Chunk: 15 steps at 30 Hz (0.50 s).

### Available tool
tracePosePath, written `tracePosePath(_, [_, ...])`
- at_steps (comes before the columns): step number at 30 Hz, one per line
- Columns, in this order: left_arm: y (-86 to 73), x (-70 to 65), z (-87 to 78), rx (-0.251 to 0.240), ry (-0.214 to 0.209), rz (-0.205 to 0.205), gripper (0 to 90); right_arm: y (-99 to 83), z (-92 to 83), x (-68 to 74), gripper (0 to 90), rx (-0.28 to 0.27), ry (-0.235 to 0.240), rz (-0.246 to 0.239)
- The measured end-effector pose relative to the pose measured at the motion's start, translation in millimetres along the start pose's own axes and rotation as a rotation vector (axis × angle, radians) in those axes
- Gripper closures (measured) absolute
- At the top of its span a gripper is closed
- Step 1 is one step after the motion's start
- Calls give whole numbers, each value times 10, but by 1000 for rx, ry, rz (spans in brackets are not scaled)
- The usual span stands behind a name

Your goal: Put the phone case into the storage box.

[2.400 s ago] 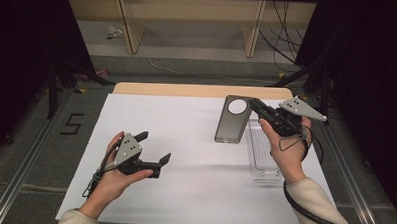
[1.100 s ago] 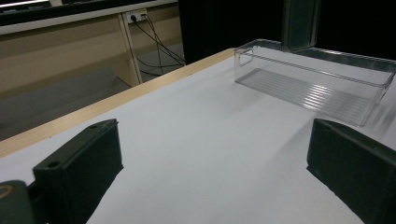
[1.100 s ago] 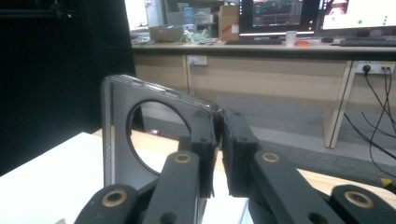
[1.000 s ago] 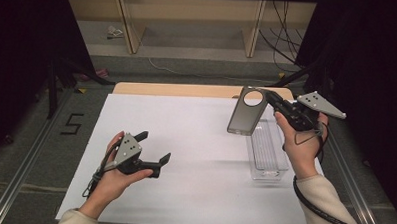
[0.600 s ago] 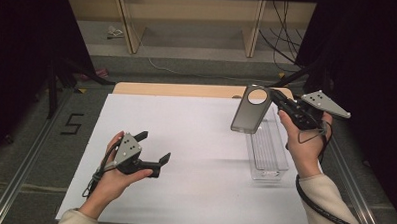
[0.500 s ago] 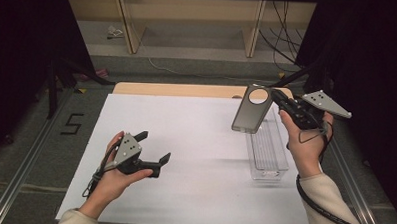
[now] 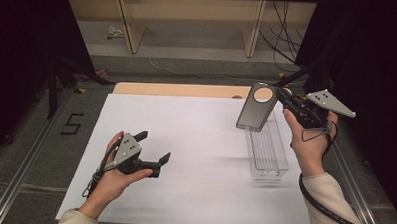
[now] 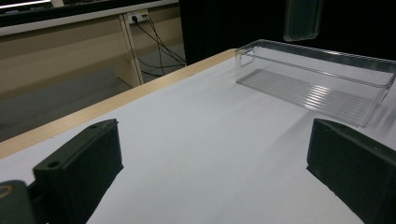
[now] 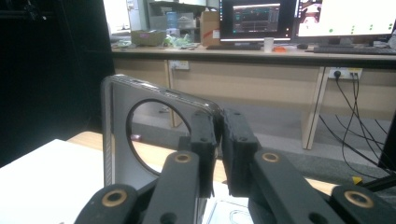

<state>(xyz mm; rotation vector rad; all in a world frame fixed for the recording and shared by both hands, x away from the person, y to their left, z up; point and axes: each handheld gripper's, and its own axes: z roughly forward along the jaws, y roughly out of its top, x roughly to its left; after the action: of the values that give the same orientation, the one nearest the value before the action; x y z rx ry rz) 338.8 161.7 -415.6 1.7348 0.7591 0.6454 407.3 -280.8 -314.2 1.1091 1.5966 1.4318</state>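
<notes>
A grey phone case (image 7: 255, 110) with a round camera hole hangs tilted in the air over the far end of a clear plastic tray (image 7: 269, 170). My right gripper (image 7: 281, 96) is shut on the case's top right edge. In the right gripper view the pads (image 9: 203, 140) pinch the case's rim (image 9: 111, 140) beside the round hole. My left gripper (image 7: 154, 146) rests in a hand on the white table at the near left, open, with nothing between its jaws. In the left gripper view the tray (image 8: 322, 79) lies ahead, with the lower end of the case (image 8: 303, 18) hanging above it.
A white sheet (image 7: 195, 142) covers the table, with a wooden strip (image 7: 177, 90) along its far edge. The tray sits near the right edge. Beyond the table are a shelf frame and cables on the floor. A black "5" mark (image 7: 72, 123) is on the floor at left.
The right hand has lifted the phone case up off the tray's far end and carried it slightly away and to the right. The left hand and gripper have stayed still.
</notes>
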Motion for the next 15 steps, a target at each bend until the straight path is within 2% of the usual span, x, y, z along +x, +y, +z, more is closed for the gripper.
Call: tracePosePath(15, [-1,-1,3,0,-1,-1,28,9,-20,-103,844,0,-39,-18])
